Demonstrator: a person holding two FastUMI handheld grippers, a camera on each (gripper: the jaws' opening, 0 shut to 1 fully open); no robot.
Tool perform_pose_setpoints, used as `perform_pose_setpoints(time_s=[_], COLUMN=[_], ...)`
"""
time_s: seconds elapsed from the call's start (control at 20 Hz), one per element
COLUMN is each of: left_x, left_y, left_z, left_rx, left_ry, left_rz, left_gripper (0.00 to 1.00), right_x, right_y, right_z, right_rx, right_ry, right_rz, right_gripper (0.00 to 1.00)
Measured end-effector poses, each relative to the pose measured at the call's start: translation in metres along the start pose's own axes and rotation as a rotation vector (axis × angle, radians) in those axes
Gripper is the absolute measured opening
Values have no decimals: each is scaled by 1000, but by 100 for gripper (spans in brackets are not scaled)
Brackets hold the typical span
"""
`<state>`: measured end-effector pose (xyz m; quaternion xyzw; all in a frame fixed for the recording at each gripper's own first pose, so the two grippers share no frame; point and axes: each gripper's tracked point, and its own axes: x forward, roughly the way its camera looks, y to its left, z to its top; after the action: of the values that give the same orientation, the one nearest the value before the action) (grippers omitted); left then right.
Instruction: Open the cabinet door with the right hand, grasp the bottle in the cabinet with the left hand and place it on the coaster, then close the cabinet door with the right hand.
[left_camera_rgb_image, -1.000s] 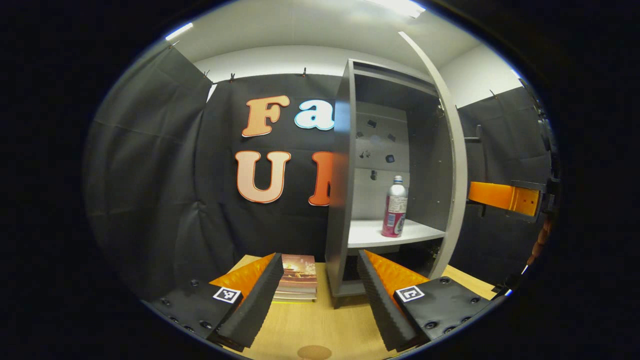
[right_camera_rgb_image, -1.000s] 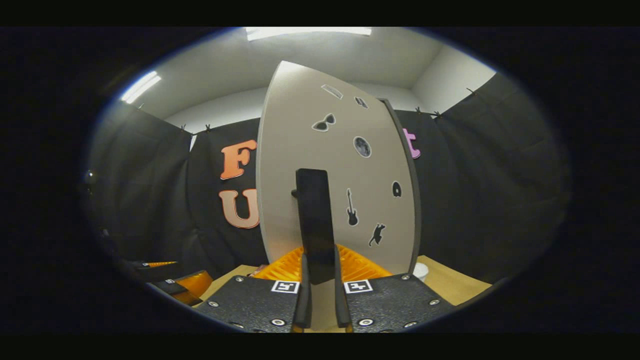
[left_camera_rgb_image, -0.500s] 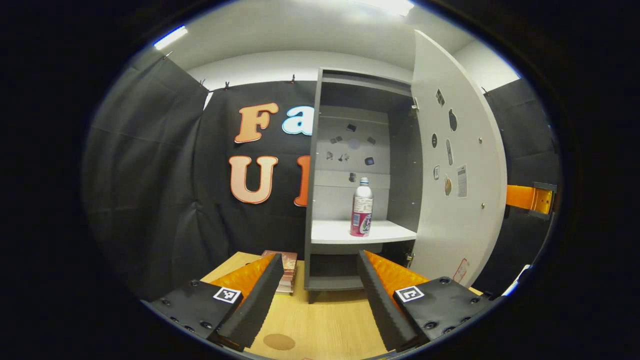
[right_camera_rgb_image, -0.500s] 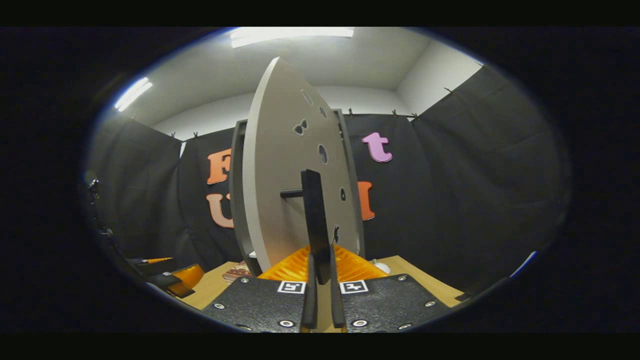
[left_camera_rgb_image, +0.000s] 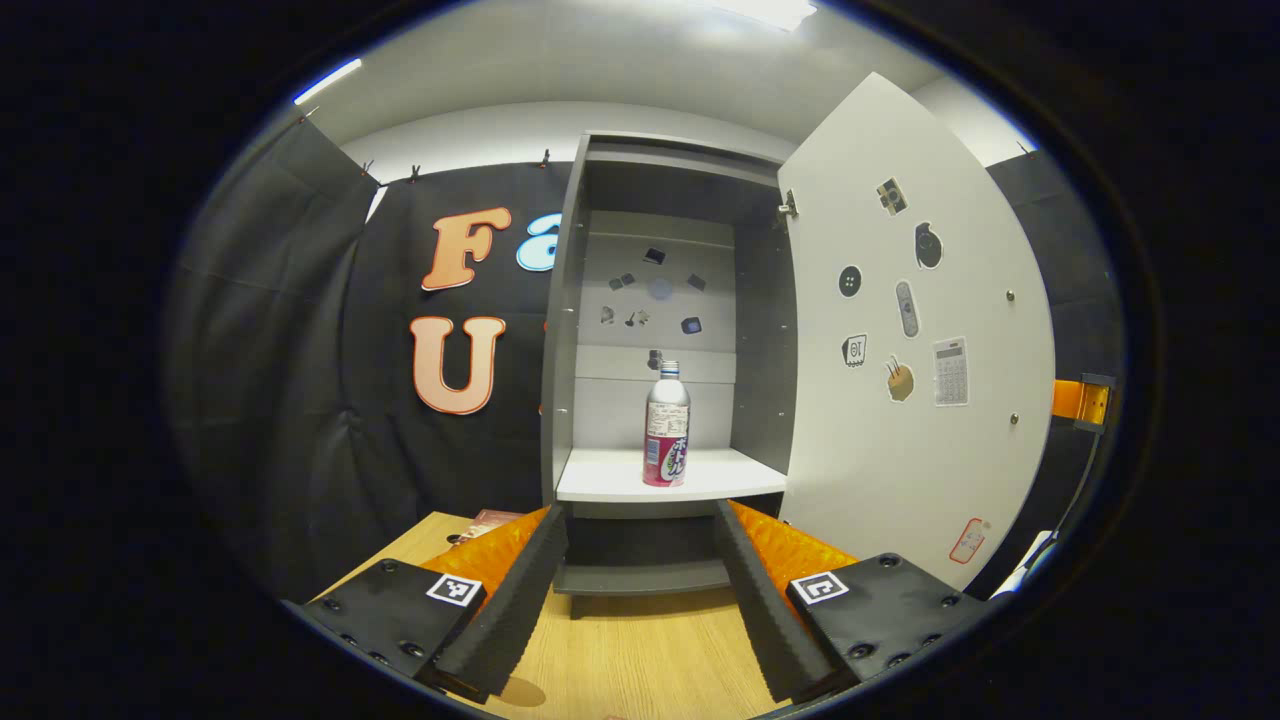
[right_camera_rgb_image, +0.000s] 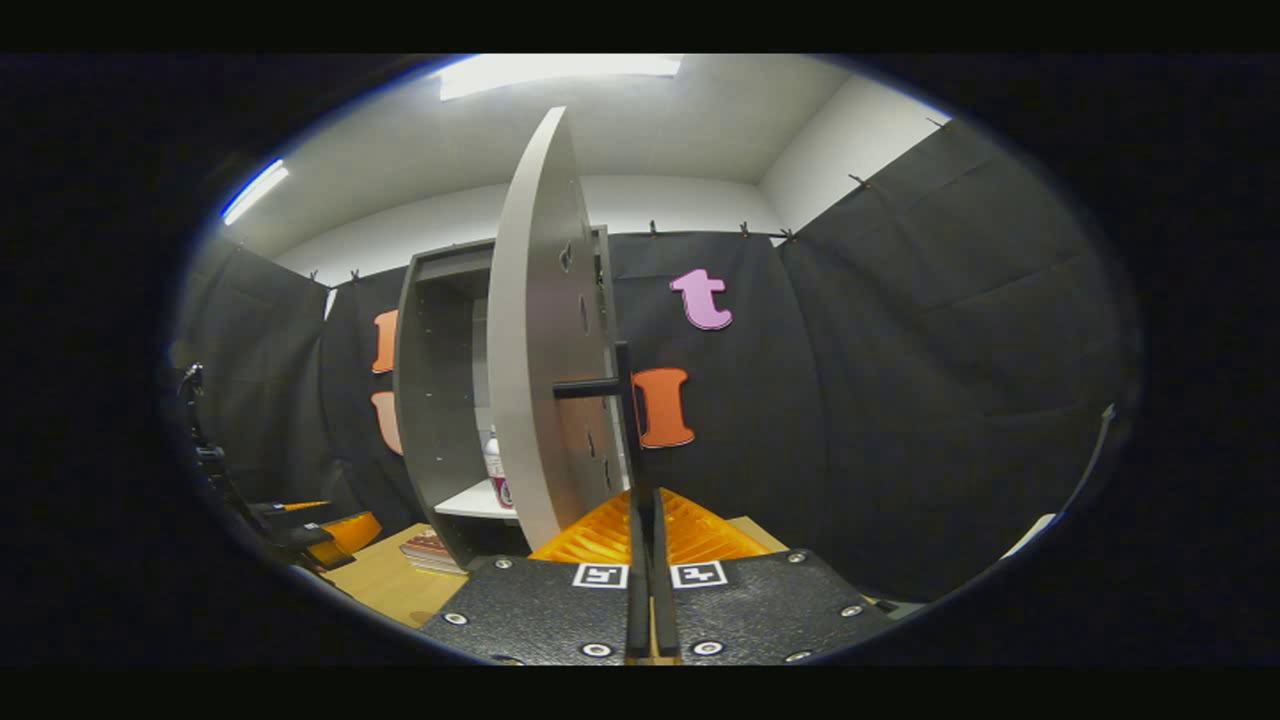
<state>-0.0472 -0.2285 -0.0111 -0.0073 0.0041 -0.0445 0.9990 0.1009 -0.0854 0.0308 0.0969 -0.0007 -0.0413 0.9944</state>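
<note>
Booth cabinet door (left_camera_rgb_image: 915, 330) has swung wide, exposing bottle (left_camera_rgb_image: 666, 425) at 12 o'clock; right gripper (right_camera_rgb_image: 645, 560) pinches handle (right_camera_rgb_image: 622, 420), left gripper (left_camera_rgb_image: 640, 590) spread, reach next.

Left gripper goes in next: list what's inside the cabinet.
On the cabinet's white shelf one bottle stands upright, alone. Small stickers dot the back panel. Below the shelf, the lower compartment is dark, partly hidden by the left gripper.

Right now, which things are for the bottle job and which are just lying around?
For the job:
bottle on the cabinet shelf
door, open
handle, pinched by the right gripper
left gripper, open, facing the bottle

Just lying about:
books on the table
stickers on the door
</note>
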Motion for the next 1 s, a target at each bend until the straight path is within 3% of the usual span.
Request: perform_pose_setpoints(time_s=[0.5,0.55,0.6,0.65,0.7,0.75,0.8,0.85,1.0], left_x=[2,1,-1,-1,-2,-4,-5,-7,-5], left_y=[-8,-8,-7,-6,-5,-5,-4,-1,6], left_z=[0,-1,-3,-4,-5,-8,-9,-10,-7], left_rx=[-2,-6,-12,-19,-24,-26,-25,-20,2], left_ry=[-8,-6,0,5,12,20,25,30,32], left_rz=[-9,-7,-8,-11,-12,-14,-12,-10,-7], left_gripper=[96,96,96,96,96,96,96,96,99], right_x=[-4,-4,-5,-8,-10,-14,-15,-18,-19], right_y=[-12,-13,-11,-10,-12,-15,-15,-14,-5], right_z=[3,3,3,2,2,4,4,6,8], right_rx=[-50,-52,-51,-53,-56,-63,-67,-67,-84], right_ry=[-10,-8,-5,-3,-1,0,-1,-5,-17], right_rz=[11,6,6,7,-3,-16,-21,-20,11], right_gripper=[0,16,8,19,11,20,2,11,14])
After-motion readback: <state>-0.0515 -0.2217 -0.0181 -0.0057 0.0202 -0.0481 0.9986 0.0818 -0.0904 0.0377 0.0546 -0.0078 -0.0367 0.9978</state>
